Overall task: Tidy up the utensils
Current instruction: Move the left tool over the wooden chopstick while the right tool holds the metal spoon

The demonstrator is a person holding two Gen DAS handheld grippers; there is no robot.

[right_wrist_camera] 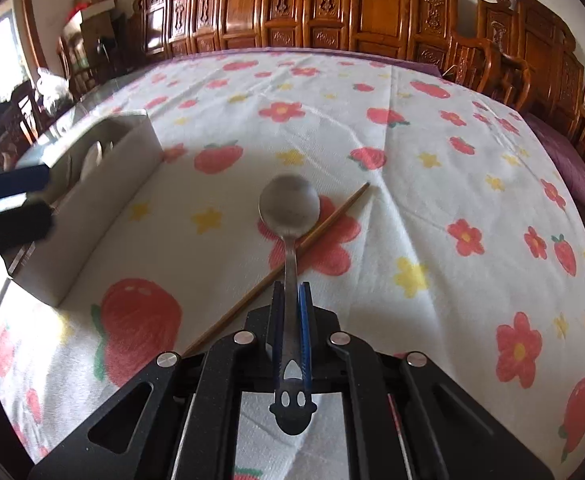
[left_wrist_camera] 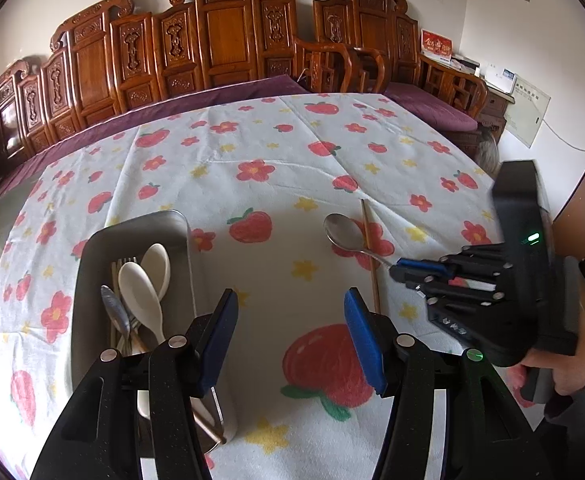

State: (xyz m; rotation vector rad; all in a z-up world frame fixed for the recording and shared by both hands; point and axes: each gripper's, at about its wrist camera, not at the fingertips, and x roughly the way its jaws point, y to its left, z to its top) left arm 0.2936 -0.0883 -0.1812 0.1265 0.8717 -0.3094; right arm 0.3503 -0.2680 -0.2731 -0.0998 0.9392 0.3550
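Red card with gold characters (left_wrist_camera: 436,45) at upper right, pale wall notice (left_wrist_camera: 528,114) below: both too blurred to read.

Table under strawberry-print cloth (left_wrist_camera: 276,152), utensil tray (left_wrist_camera: 92,248), chopstick (right_wrist_camera: 324,220) on it

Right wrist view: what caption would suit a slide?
Right hand-held gripper shut on a metal spoon's handle, spoon crossing a chopstick on the floral tablecloth.

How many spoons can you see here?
4, maybe more hidden. One metal spoon lies on the tablecloth, its handle in the right gripper. Two white spoons and one metal spoon sit in the tray.
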